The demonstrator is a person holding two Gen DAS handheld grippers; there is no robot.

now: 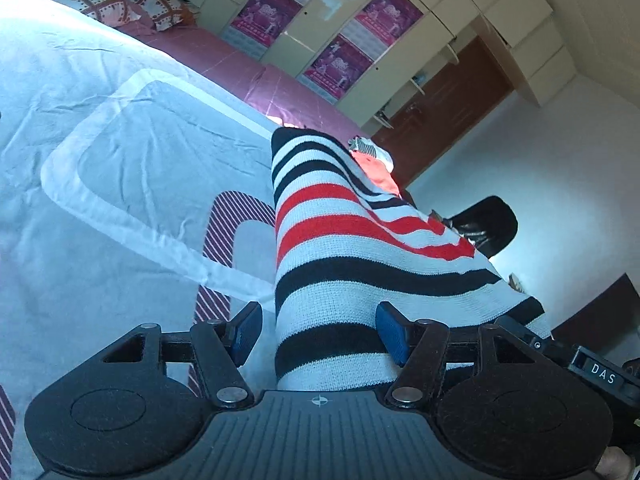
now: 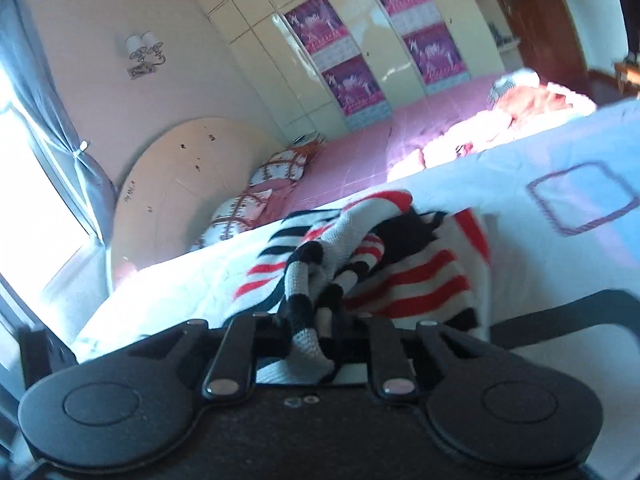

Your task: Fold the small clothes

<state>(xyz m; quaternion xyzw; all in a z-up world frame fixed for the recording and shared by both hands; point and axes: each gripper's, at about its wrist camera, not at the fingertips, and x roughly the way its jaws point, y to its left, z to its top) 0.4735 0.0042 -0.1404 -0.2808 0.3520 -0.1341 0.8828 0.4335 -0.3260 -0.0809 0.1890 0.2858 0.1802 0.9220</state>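
A small knitted sweater [image 1: 344, 248] with black, white and red stripes lies on the white bedspread [image 1: 100, 184]. In the left wrist view my left gripper [image 1: 320, 334] is open, its blue pads [image 1: 390, 334] apart, with the sweater's folded edge lying between them. In the right wrist view my right gripper [image 2: 316, 328] is shut on a bunched part of the sweater [image 2: 380, 268], a striped sleeve hanging out between the fingers. The rest of the sweater lies crumpled on the bed just ahead. The right gripper's body shows at the right edge of the left wrist view.
A pile of other clothes [image 2: 532, 100] lies on the pink sheet [image 2: 360, 160] at the far side. Pillows [image 2: 276, 172] and a round headboard [image 2: 188, 176] stand at the bed's head. Wardrobe doors [image 1: 320, 28] with pink posters line the wall. A black chair [image 1: 484, 224] stands beside the bed.
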